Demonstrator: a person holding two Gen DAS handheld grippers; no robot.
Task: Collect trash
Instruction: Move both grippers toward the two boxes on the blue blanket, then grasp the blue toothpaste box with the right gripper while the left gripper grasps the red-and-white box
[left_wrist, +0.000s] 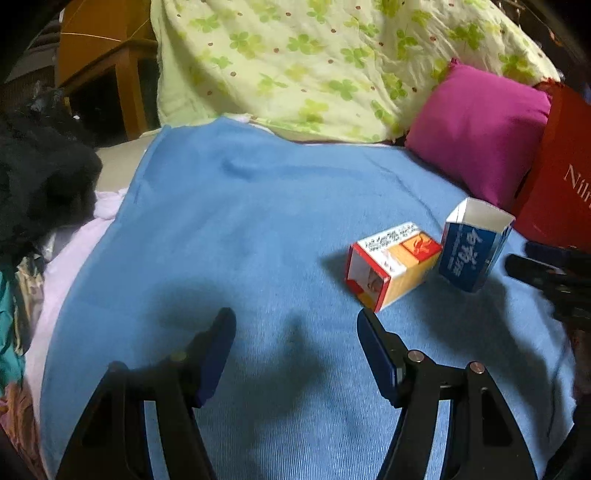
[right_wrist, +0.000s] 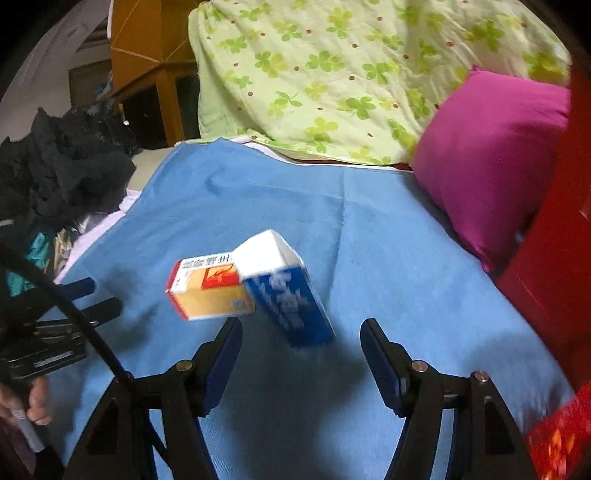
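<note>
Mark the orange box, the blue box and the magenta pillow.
orange box (left_wrist: 404, 271), left wrist view, long side face.
blue box (left_wrist: 469, 258), left wrist view, printed front.
magenta pillow (right_wrist: 491, 162), right wrist view, front middle.

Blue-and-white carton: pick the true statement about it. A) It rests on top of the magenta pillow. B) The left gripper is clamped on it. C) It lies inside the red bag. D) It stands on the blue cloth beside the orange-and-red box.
D: the blue-and-white carton stands on the blue cloth, touching the orange-and-red box, ungripped.
</note>
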